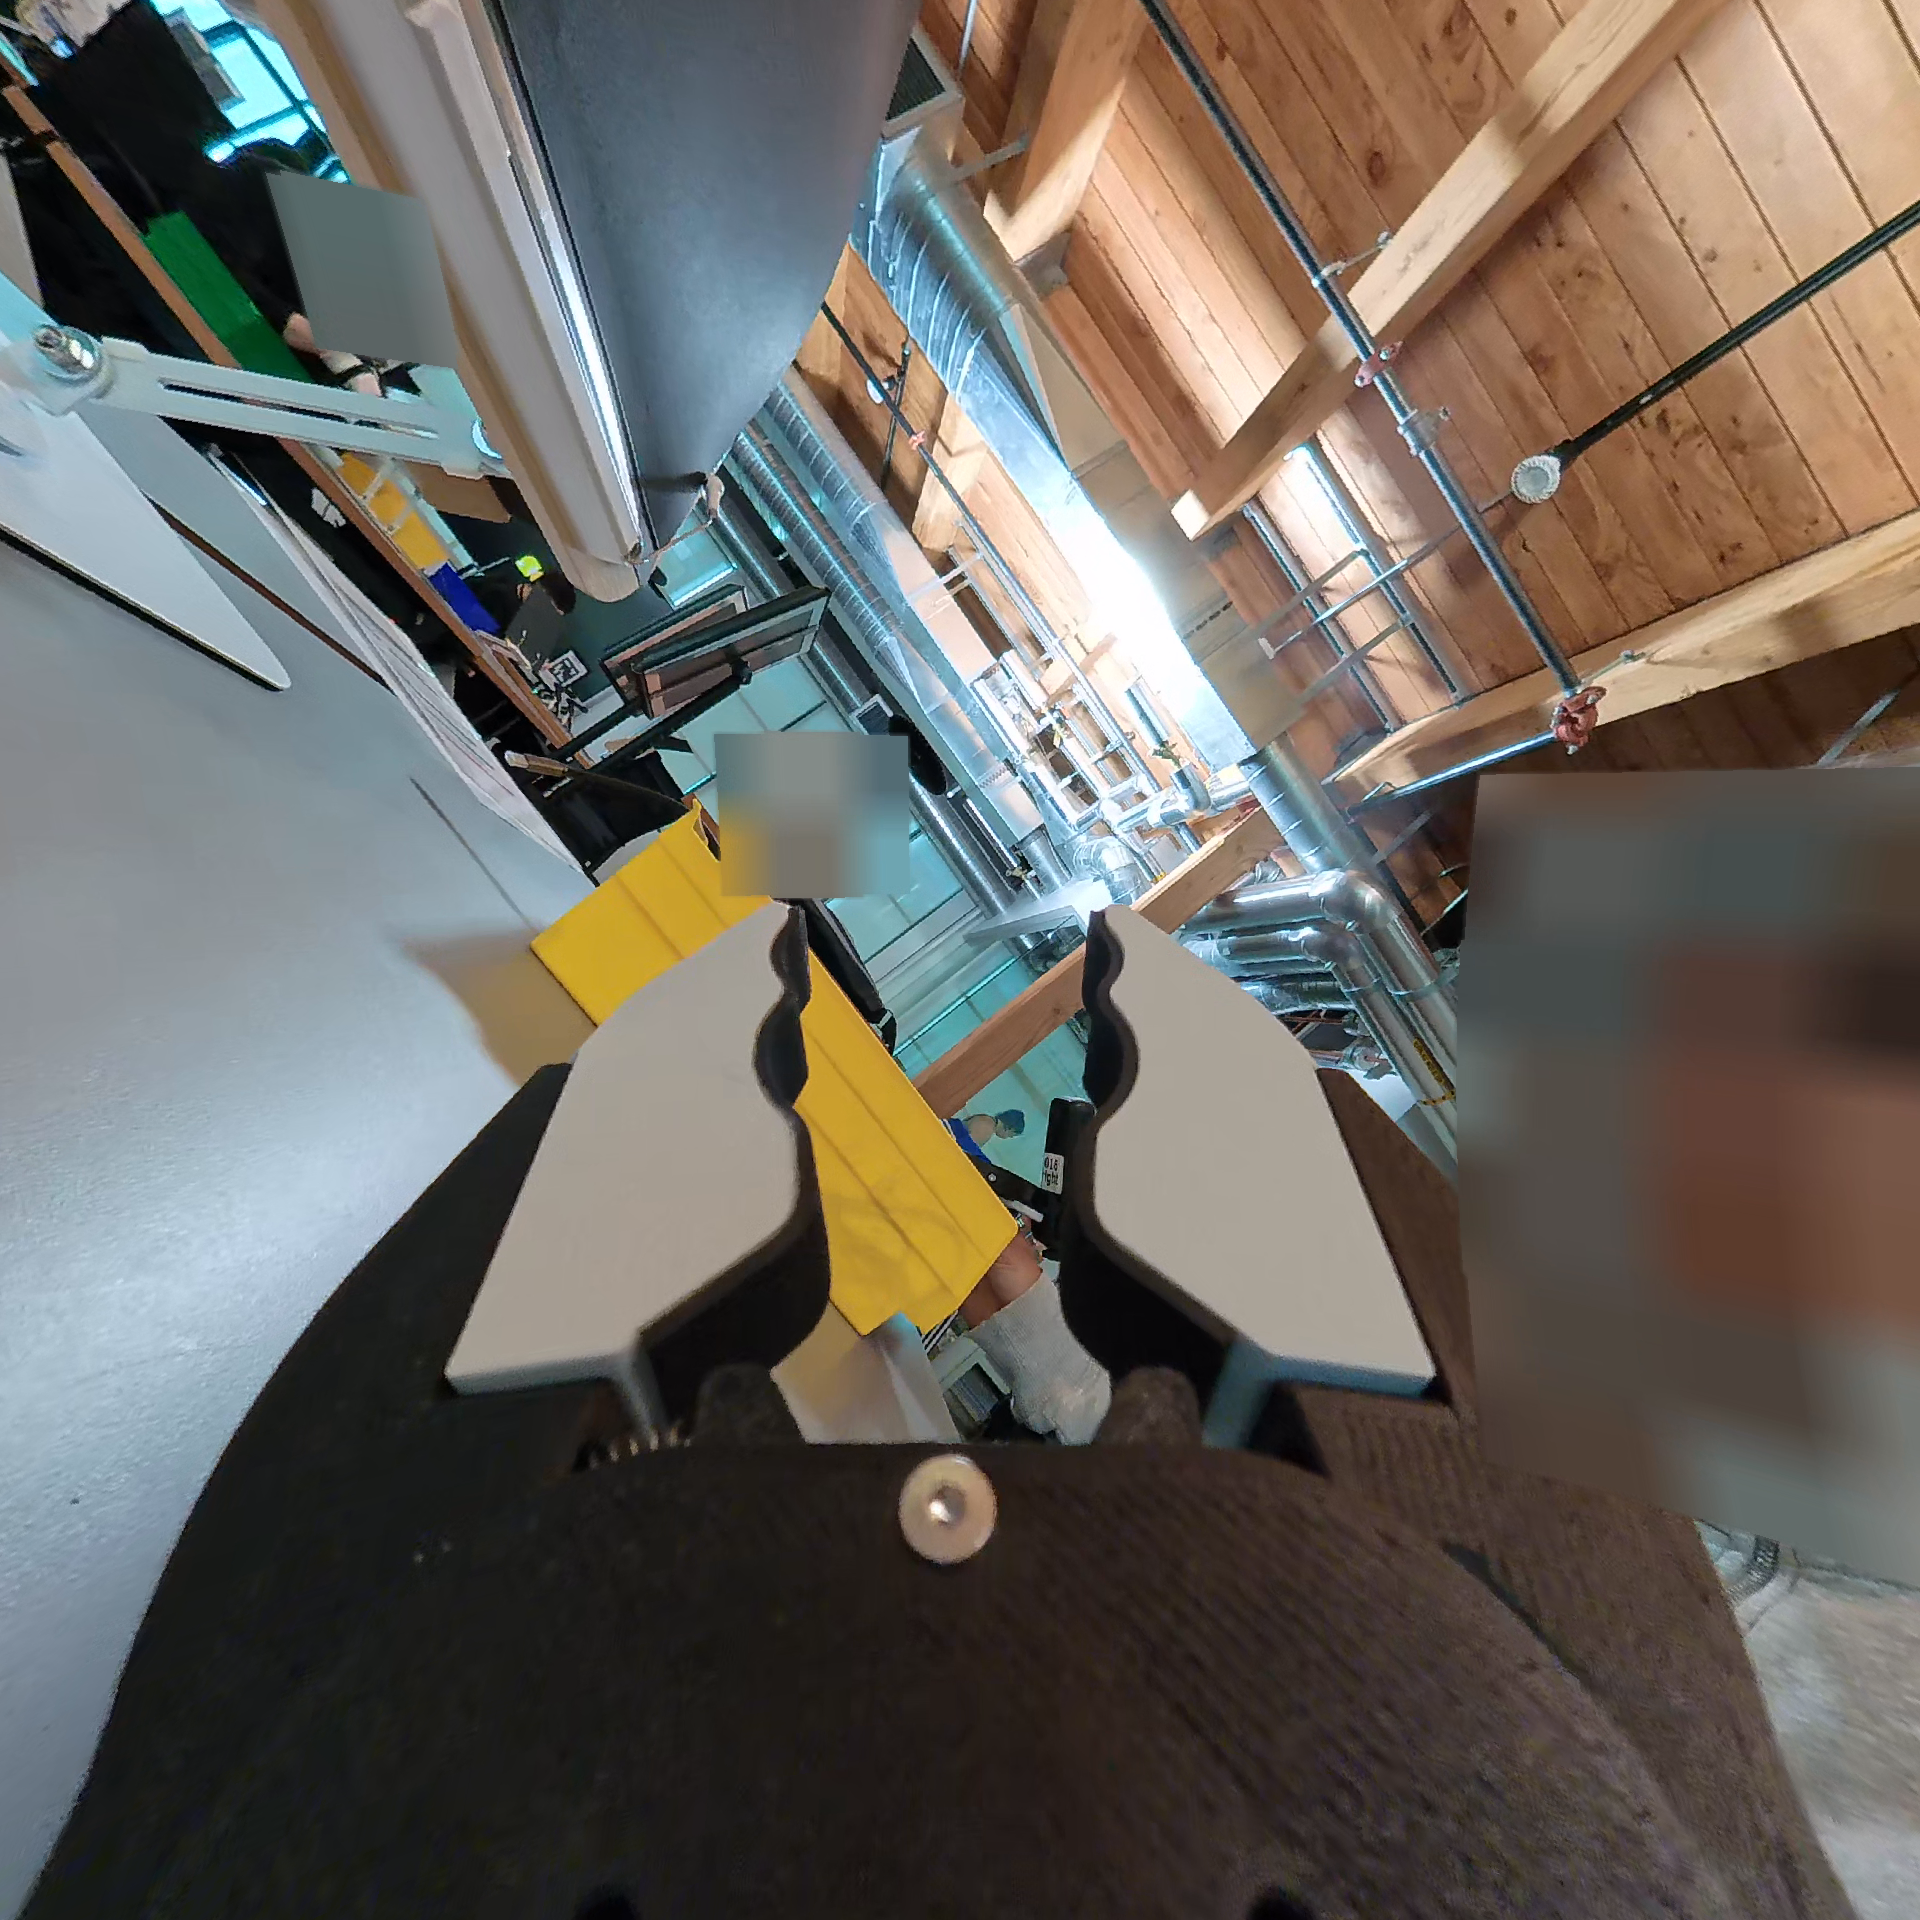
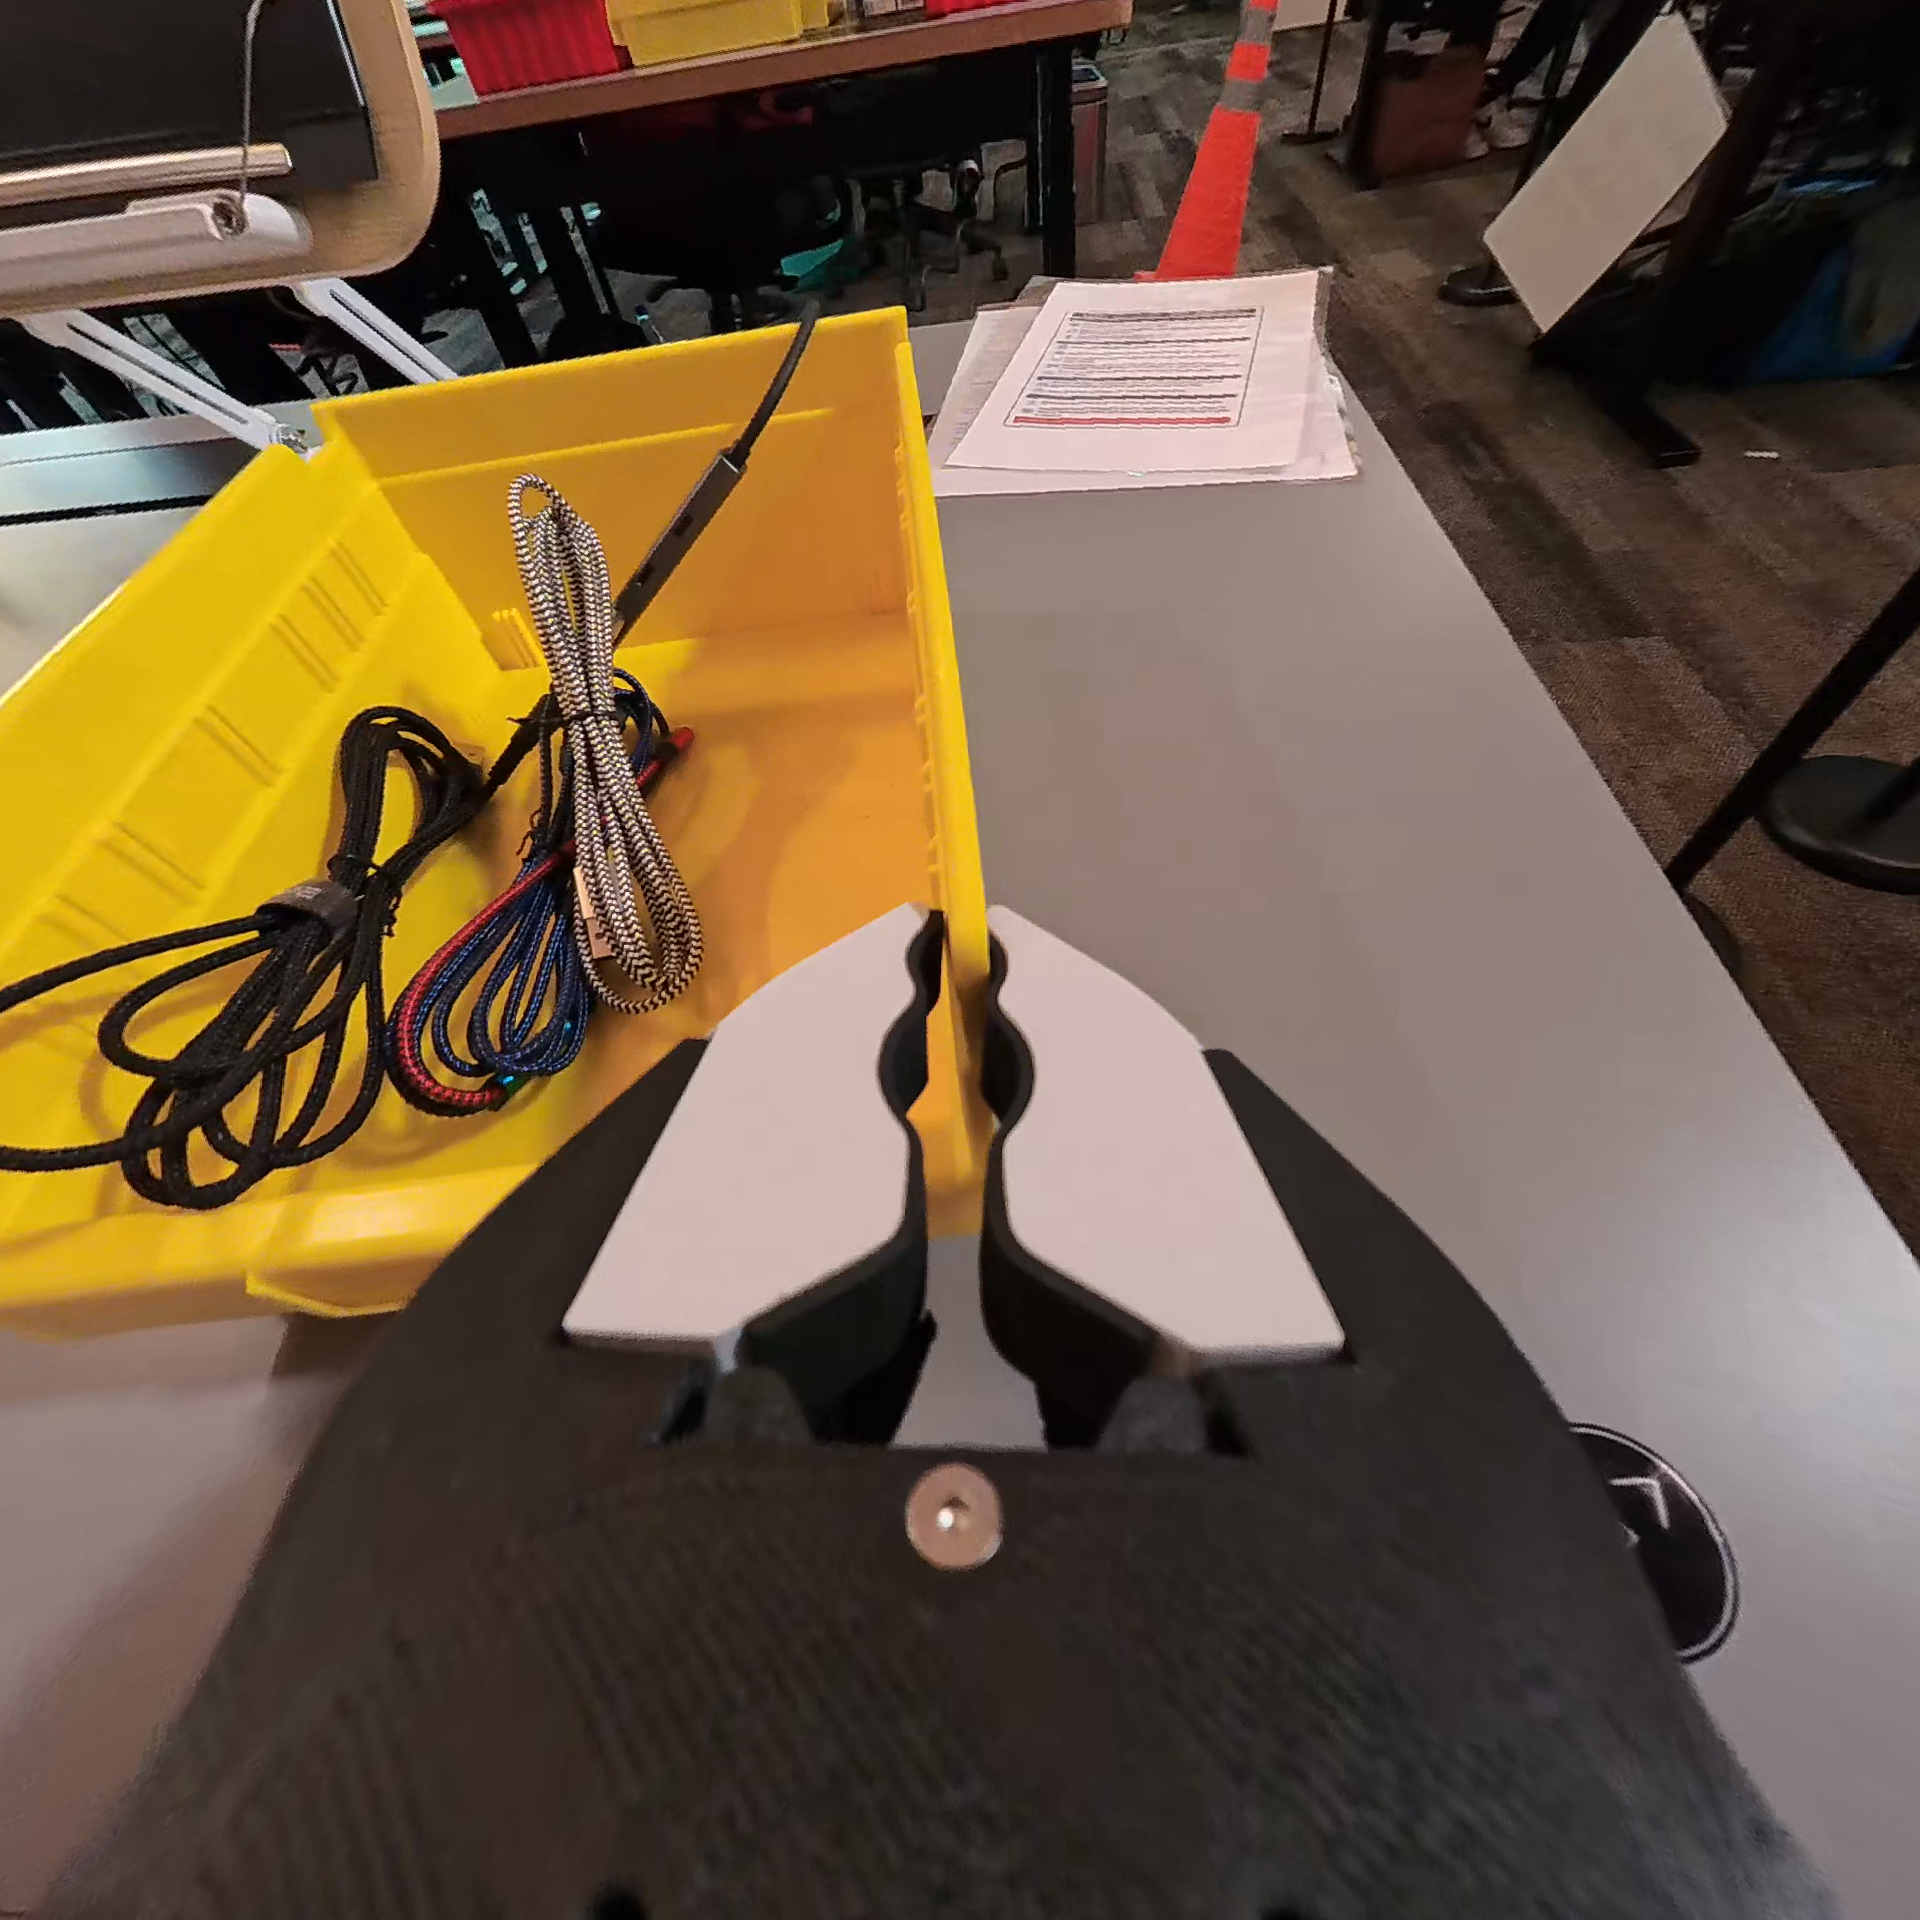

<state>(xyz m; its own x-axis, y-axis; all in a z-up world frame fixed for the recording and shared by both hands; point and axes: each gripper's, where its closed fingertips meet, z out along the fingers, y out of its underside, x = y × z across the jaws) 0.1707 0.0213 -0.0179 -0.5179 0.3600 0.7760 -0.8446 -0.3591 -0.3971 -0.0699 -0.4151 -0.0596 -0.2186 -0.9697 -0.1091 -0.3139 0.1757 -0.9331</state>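
1. Our right gripper (image 2: 964, 940) has its jaws narrowed on the right side wall of a yellow bin (image 2: 940, 727); the wall runs up btwn the two fingers and both pads look pressed to it.
2. Inside the bin, left of that gripper: a black cable bundle (image 2: 249, 966) furthest left, a blue/red braided cable (image 2: 499, 987) next, a black-and-white braided cable (image 2: 592, 748) nearest the fingers.
3. A slim black adapter w/ cord (image 2: 707, 488) leans on the bin's far wall, ahead-left of the tips.
4. Bin sits on a grey table (image 2: 1299, 831); stack of printed sheets (image 2: 1143, 384) lies ahead-right of the tips, just beside the bin's far corner.
5. Beyond the table, an orange cone (image 2: 1216, 166) stands on the floor.
6. Our left gripper (image 1: 940, 920) is tilted up twd a wood ceiling (image 1: 1455, 260), jaws wide apart, nothing btwn them.
7. In the left wrist view the same bin (image 1: 644, 935) shows behind the left finger, apart from the pads.
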